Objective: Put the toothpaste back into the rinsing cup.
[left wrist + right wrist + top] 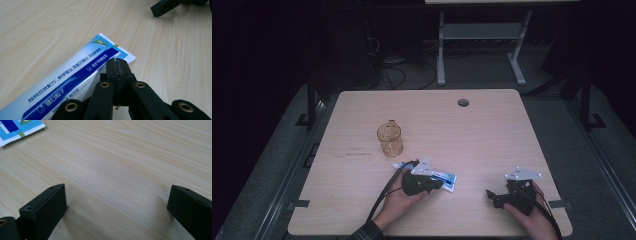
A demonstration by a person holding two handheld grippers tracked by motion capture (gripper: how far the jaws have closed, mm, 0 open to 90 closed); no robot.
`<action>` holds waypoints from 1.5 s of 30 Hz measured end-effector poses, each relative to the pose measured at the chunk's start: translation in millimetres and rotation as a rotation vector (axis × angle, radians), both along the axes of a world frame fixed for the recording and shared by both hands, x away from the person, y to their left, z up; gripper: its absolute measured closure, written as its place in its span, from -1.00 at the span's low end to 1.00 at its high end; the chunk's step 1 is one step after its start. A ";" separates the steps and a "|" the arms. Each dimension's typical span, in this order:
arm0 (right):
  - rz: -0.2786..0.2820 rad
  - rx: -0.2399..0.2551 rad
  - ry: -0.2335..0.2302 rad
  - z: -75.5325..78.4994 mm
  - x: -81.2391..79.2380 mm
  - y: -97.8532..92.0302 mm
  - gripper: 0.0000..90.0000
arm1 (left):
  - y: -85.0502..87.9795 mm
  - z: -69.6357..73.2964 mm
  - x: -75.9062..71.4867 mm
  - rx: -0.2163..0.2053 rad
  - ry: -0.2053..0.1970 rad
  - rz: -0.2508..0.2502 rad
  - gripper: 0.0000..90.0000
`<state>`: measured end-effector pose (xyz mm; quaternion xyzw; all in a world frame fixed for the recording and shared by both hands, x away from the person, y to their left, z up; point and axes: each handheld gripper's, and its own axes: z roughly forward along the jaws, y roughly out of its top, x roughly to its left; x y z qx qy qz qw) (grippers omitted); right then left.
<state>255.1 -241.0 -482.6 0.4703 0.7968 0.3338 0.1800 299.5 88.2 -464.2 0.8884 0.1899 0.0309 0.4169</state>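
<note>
Two jaws of my left gripper [117, 65] are pinching the toothpaste tube [75, 82] lying flat on the surface [492, 135]; I'm lifting slowly, keeping my right gripper [117, 205] gaping, empty.

Dim, murky high view; bright, evenly lit, sharp gripper views.

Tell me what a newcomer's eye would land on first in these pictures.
The blue-and-white toothpaste tube lying flat near the table's front edge, with the left gripper shut at its flat end. Next, the amber cup standing upright just behind it. The right gripper rests open over bare wood at the front right.
</note>
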 end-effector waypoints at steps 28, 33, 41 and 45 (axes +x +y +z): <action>0.002 0.000 0.000 0.0 -0.1 0.0 -0.96 | 95.7 36.6 22.9 -0.016 -0.089 0.212 1.00; 0.001 0.000 0.000 0.0 -0.1 0.1 -0.96 | 112.8 36.4 31.0 -0.004 -0.105 0.263 1.00; 0.001 0.001 0.001 0.0 -0.1 0.1 -0.96 | 121.2 24.8 41.3 0.030 -0.097 0.300 1.00; 0.001 0.001 0.001 0.0 -0.1 0.1 -0.96 | 120.6 20.5 46.1 0.042 -0.095 0.303 1.00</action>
